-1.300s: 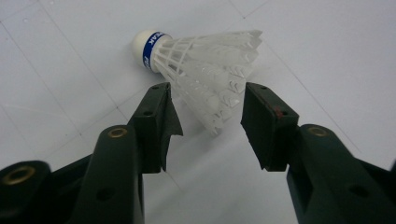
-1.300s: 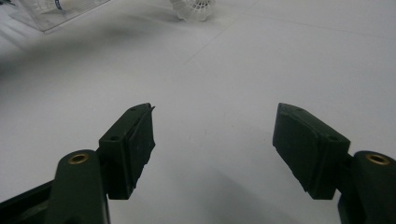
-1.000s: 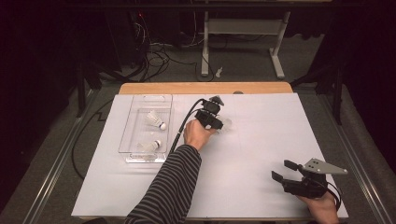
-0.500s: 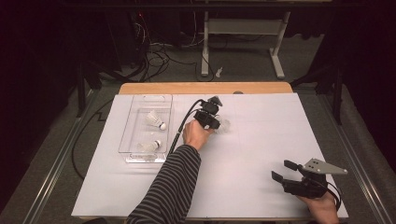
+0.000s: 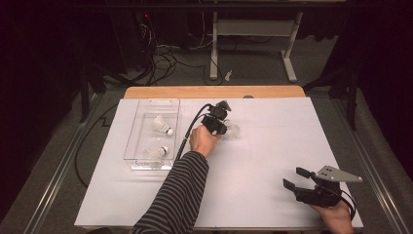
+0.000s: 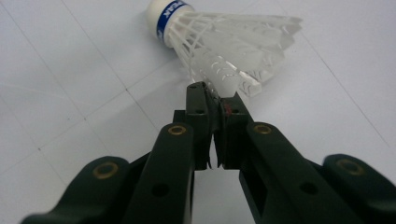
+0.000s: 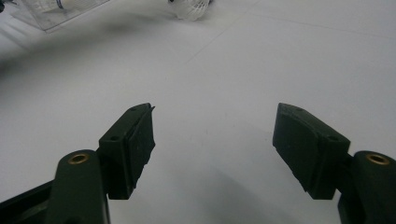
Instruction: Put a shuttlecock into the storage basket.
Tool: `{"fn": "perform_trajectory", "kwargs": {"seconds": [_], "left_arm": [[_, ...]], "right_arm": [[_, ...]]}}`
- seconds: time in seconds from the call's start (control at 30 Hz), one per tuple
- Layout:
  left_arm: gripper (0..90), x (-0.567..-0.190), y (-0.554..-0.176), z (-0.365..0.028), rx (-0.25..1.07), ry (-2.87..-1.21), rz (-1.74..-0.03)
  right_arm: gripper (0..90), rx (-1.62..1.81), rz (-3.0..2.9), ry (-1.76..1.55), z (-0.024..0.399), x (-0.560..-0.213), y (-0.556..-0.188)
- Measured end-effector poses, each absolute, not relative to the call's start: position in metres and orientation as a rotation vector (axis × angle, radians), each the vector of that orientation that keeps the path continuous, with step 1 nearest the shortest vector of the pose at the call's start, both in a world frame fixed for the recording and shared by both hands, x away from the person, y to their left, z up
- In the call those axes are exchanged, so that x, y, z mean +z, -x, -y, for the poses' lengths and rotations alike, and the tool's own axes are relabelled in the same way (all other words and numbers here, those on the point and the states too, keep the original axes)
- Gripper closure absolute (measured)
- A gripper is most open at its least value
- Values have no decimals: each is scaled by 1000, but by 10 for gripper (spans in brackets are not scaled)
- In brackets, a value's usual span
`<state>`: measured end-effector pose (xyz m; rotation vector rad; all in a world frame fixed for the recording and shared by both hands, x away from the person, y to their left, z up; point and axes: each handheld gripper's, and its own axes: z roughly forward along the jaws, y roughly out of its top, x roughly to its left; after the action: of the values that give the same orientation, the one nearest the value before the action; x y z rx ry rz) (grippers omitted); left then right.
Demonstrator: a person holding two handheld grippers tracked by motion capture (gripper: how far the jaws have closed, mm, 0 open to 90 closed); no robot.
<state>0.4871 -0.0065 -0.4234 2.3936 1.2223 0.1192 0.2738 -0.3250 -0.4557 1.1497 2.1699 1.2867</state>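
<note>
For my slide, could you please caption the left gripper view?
Left gripper pinching the feather skirt of a shuttlecock on white paper.

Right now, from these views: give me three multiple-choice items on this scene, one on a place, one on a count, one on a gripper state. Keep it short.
1. Where does the clear tray lie?
A. At the table's near right corner
B. On the left part of the white sheet, left of the left gripper
C. On the floor behind the table

2. How many shuttlecocks lie inside the tray?
A. None
B. Two
C. Five

3. How does the right gripper stand?
A. Open, nothing between its jaws
B. Shut on a shuttlecock
C. Shut on the tray's rim

Key:
1 B: in the high view the tray sits left of the left gripper.
2 B: one shuttlecock at the far end, a second at the near end.
3 A: the right gripper view shows jaws wide apart over bare white sheet.
</note>
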Motion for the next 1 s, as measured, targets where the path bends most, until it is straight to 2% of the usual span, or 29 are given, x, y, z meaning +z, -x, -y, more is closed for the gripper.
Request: {"fn": "perform_trajectory", "kwargs": {"seconds": [0.17, 1.0], "left_arm": [[891, -424, -487, 6, 120, -2393, -1223], [897, -413, -480, 1, 115, -2397, -1164]], "right_arm": [[300, 1287, -2169, -1149, 325, -456, -274], [300, 1281, -2169, -1151, 325, -456, -274]]}}
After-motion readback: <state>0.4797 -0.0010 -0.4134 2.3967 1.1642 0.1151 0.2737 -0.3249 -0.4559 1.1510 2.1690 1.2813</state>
